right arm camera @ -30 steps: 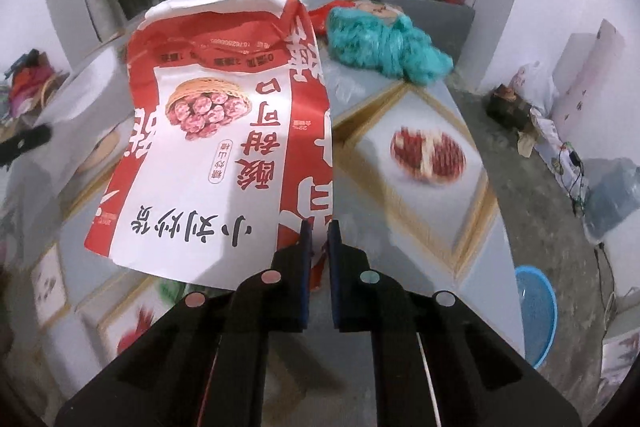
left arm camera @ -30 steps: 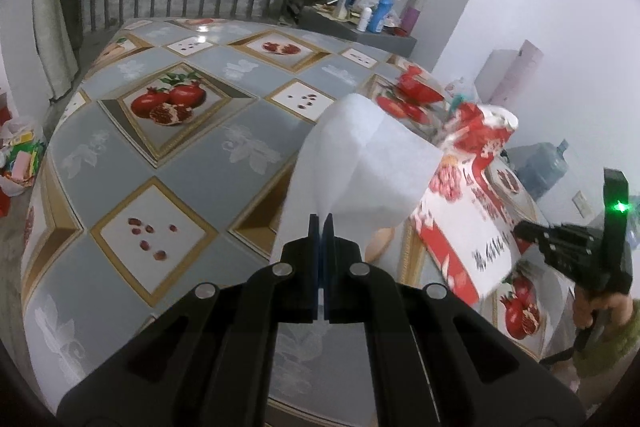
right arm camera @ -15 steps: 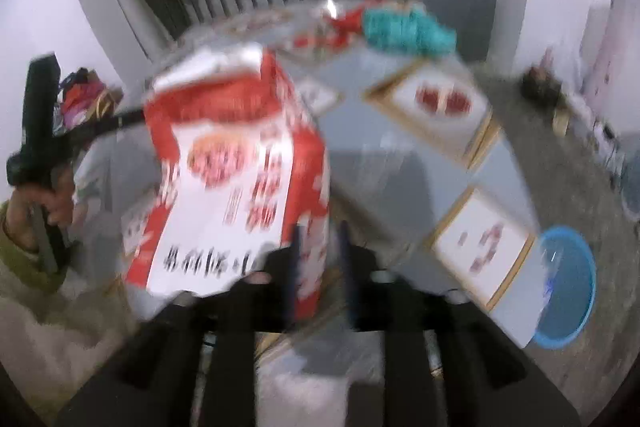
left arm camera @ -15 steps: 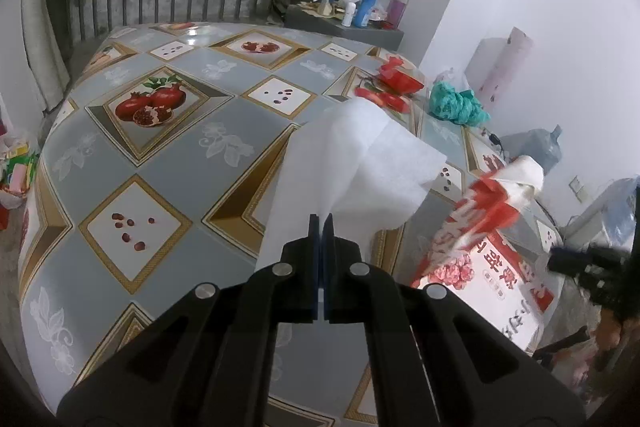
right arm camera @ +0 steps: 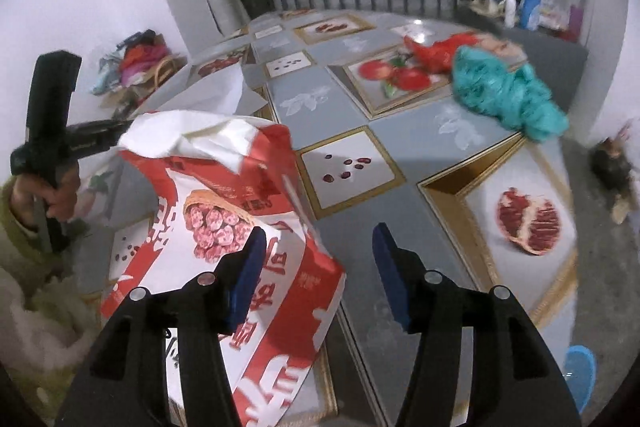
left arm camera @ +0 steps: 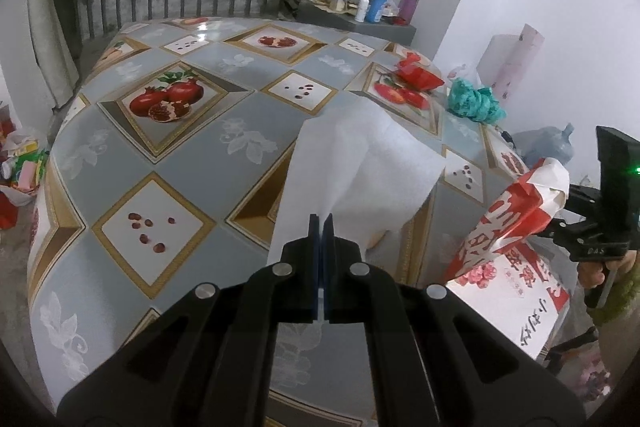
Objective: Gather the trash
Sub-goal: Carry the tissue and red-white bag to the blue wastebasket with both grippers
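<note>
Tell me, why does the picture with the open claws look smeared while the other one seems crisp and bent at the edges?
Right wrist view: motion blur softens the teal bundle and tablecloth prints; the red and white bag stays readable. Left wrist view: sharp, with glare on the tablecloth's far end; the white sheet is bright. Both: fisheye curving and dark corners.

Grey table (left arm camera: 192,163) cloth with gold-framed pomegranate panels; white tissue (left arm camera: 360,155); red-and-white printed bag (right arm camera: 224,227); crumpled teal bag (right arm camera: 508,91).
</note>
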Tool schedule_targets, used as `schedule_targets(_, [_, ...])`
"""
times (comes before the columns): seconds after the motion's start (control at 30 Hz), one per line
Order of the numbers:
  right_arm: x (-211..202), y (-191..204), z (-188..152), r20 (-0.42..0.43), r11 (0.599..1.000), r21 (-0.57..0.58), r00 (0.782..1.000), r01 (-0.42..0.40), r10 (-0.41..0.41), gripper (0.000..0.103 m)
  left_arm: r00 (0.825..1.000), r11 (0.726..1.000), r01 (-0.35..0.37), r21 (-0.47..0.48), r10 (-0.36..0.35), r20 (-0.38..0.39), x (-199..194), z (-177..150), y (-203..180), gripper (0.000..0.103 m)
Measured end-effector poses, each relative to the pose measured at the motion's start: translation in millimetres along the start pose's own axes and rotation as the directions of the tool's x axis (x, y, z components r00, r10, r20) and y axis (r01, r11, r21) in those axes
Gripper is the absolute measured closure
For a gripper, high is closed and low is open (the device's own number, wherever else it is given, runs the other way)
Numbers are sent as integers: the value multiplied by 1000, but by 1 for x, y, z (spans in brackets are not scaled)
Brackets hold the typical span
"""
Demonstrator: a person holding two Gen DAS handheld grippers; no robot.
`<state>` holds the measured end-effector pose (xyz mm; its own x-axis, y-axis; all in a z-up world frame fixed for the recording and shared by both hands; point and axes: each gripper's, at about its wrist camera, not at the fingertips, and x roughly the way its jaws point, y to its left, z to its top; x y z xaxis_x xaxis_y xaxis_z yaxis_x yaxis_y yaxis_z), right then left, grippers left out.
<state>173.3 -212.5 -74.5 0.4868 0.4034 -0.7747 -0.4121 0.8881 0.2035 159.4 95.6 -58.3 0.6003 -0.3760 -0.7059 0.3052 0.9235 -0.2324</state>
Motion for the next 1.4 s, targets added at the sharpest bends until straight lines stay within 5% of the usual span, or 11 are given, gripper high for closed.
schedule_targets(0.13, [9,-2,-4,-11,1000,15,1000,-18,19,63,1000,1000,-12,1,12,-1,1,0,1,103])
schedule_targets(0.6, [-5,15,-24,24,993,42,994,109,-110,98,1000,1000,-23,10,23,17,-1,1,1,103])
schedule_targets(0.97, [-68,4,-59,175,938,314,962,146,-208,99,998,1000,-3,13,3,56,-16,2,-6,103])
schedule_targets(1.4, [-131,2,-79,332,879,450,885,155,-326,100,988,995,37,90,-50,144,-51,21,-45,103])
